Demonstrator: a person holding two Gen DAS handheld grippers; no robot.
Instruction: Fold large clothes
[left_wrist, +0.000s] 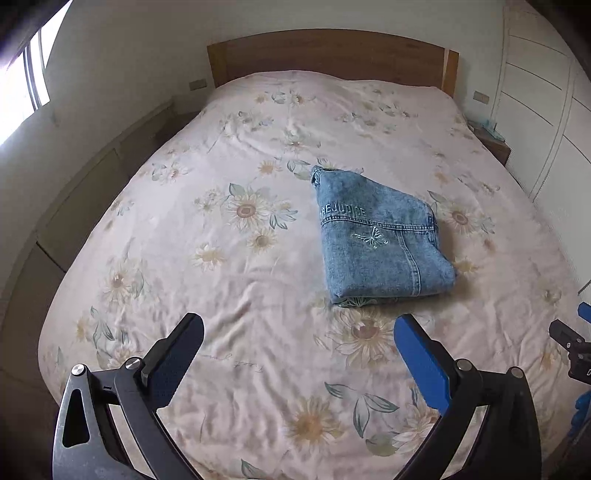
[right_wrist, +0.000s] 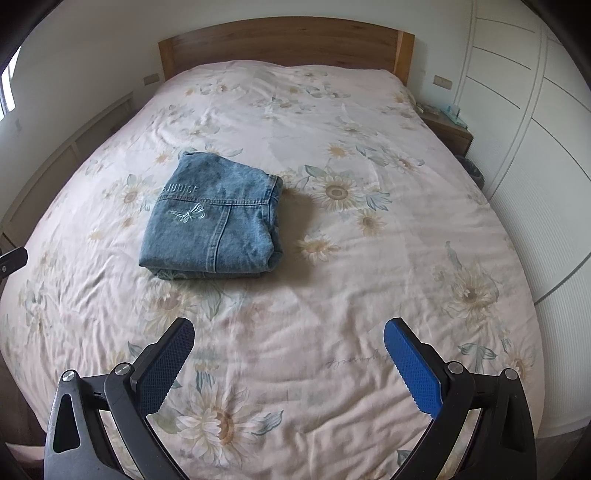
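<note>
Denim jacket (left_wrist: 380, 236) lay folded into a compact, thick rectangle on the flowered bedspread (left_wrist: 236, 280), roughly mid-bed and well short of the wooden headboard (left_wrist: 332, 55), with its embroidered lettering and butterfly facing up. I read its long axis as running from the foot of the bed toward the headboard: the stacked, open layers faced me at the near end, and a narrower corner with what looked like a collar or cuff pointed toward the headboard. From my left gripper (left_wrist: 299, 354) the bundle sat ahead and to the right; from my right gripper (right_wrist: 288, 350) it sat ahead and to the left (right_wrist: 218, 218), so it lay between the two tools and farther toward the headboard than either. Both pairs of jaws stood wide apart, holding nothing, hovering over bare bedspread well clear of the denim. I judged the folding itself to be finished, or nearly so, with both tools backed off. If anything remained, it was tidying: the right-hand side looked bulgy and a little uneven, so I thought the next move called for a light press or tuck there without dragging the layers apart. A wardrobe (right_wrist: 517, 110) stood off to the right of the headboard.
</note>
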